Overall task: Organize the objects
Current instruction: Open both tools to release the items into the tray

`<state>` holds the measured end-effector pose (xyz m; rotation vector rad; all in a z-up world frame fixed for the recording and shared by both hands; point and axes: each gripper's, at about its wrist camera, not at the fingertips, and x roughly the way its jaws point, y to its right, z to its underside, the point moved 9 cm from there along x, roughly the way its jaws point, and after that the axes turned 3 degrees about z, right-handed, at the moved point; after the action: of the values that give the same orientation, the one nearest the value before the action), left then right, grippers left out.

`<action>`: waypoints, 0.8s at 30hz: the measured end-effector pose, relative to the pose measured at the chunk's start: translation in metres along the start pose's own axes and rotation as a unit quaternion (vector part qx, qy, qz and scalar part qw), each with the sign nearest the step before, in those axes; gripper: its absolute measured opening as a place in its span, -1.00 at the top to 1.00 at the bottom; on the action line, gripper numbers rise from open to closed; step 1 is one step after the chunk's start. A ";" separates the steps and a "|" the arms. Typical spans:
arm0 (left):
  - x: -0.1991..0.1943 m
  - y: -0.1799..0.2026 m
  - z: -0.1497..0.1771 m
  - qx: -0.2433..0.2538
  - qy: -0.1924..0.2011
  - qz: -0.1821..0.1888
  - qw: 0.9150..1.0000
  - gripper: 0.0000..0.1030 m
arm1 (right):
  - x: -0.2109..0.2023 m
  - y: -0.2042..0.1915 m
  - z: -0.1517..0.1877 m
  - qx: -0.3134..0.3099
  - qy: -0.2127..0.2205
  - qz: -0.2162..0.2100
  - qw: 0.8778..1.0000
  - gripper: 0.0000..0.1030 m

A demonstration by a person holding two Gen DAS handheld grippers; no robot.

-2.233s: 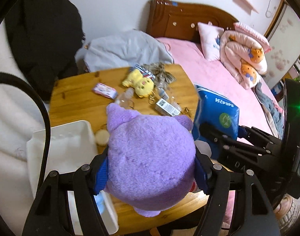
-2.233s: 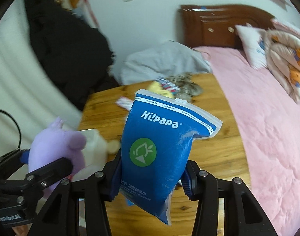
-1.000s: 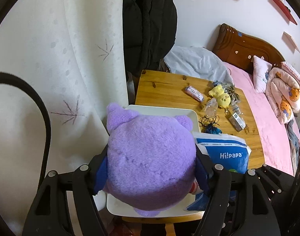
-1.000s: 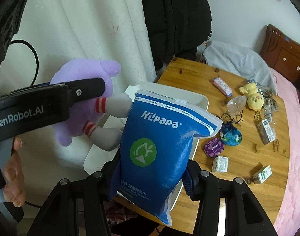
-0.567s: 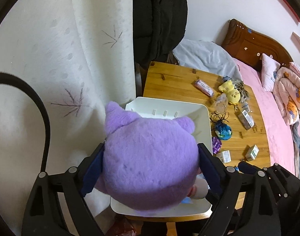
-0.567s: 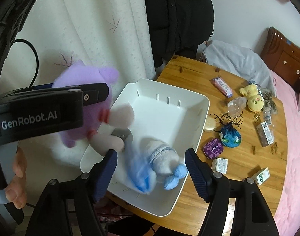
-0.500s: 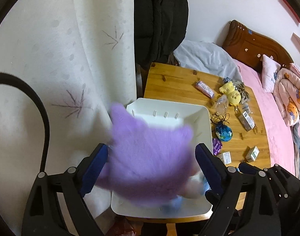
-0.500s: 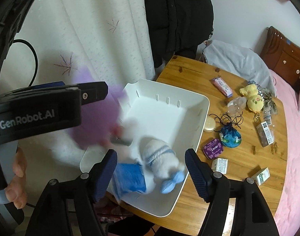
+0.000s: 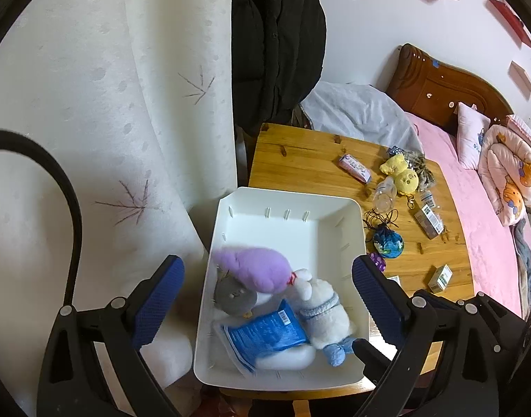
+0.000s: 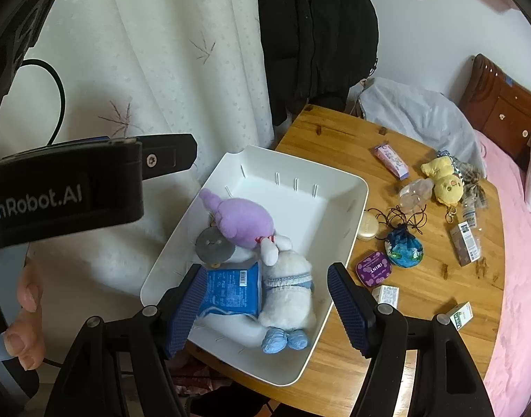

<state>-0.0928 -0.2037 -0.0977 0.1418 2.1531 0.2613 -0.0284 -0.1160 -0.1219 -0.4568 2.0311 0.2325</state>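
Both claws hang spread wide and empty over the white bin [image 10: 338, 243] on the wooden table [image 10: 439, 285], left gripper [image 9: 267, 286] then right gripper [image 10: 265, 307], with the purple plush [image 10: 242, 220], blue pouch [image 10: 232, 293] and white plush [image 10: 289, 290] lying inside.

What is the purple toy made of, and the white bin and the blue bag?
Purple toy: soft plush, going by its fuzzy, matte nap. White bin: probably hard plastic, given its smooth, slightly glossy walls and moulded slots. Blue bag: seemingly thin plastic film, as it is shiny, crinkled and printed with a barcode.
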 end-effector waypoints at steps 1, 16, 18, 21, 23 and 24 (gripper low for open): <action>0.000 0.000 0.000 -0.002 -0.001 0.000 1.000 -0.90 | -0.001 0.001 0.001 0.000 0.000 0.000 1.000 -0.41; 0.000 0.008 0.003 0.000 -0.012 -0.003 1.000 -0.90 | -0.010 0.008 0.003 0.011 0.010 0.005 1.000 -0.41; 0.000 0.010 0.002 0.002 -0.011 -0.003 1.000 -0.90 | -0.011 0.010 0.002 0.014 0.013 0.007 1.000 -0.41; 0.000 0.014 0.000 0.007 -0.011 -0.003 1.000 -0.90 | -0.014 0.014 0.001 0.019 0.020 0.009 1.000 -0.41; 0.000 0.016 -0.001 0.010 -0.011 -0.004 1.000 -0.91 | -0.017 0.017 0.000 0.021 0.024 0.010 0.999 -0.41; 0.000 0.018 -0.001 0.011 -0.011 -0.003 1.000 -0.91 | -0.018 0.018 0.000 0.022 0.026 0.011 0.999 -0.41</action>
<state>-0.0937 -0.1863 -0.0932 0.1491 2.1355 0.2316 -0.0285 -0.0953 -0.1067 -0.4173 2.0888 0.1911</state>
